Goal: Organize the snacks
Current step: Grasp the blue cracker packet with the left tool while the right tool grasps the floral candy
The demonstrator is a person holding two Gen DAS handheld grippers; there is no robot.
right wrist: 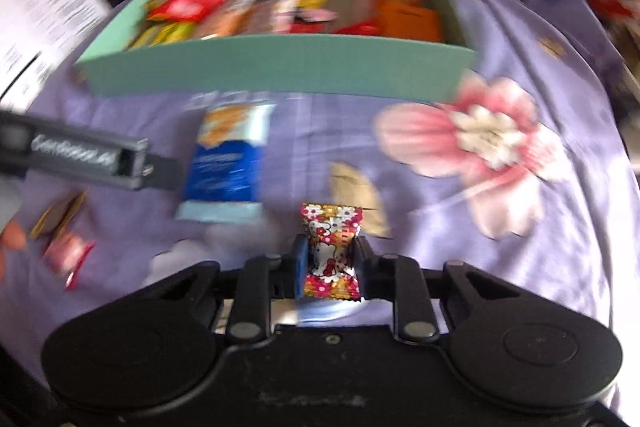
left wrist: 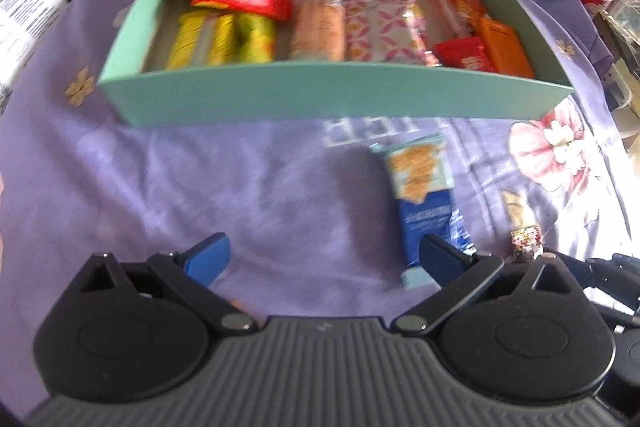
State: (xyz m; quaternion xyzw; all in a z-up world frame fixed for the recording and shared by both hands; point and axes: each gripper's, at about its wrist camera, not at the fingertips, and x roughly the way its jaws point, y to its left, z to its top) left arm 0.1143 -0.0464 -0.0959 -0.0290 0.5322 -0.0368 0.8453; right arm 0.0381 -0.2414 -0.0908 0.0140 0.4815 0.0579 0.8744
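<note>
A mint-green box (left wrist: 320, 91) (right wrist: 280, 67) full of several snack packets stands at the far side of the purple cloth. A blue-and-white cracker packet (left wrist: 424, 199) (right wrist: 230, 163) lies on the cloth in front of it. My left gripper (left wrist: 324, 259) is open and empty, its right finger beside the packet's near end. My right gripper (right wrist: 330, 263) is shut on a small red flowered candy (right wrist: 332, 251), which also shows in the left wrist view (left wrist: 526, 245). The left gripper's body (right wrist: 92, 155) reaches in from the left in the right wrist view.
A small red-and-pink candy (right wrist: 68, 255) and a brown wrapper (right wrist: 60, 215) lie on the cloth at the left. A white printed carton (right wrist: 36, 15) stands at the far left. Boxes and tins crowd the background behind the green box.
</note>
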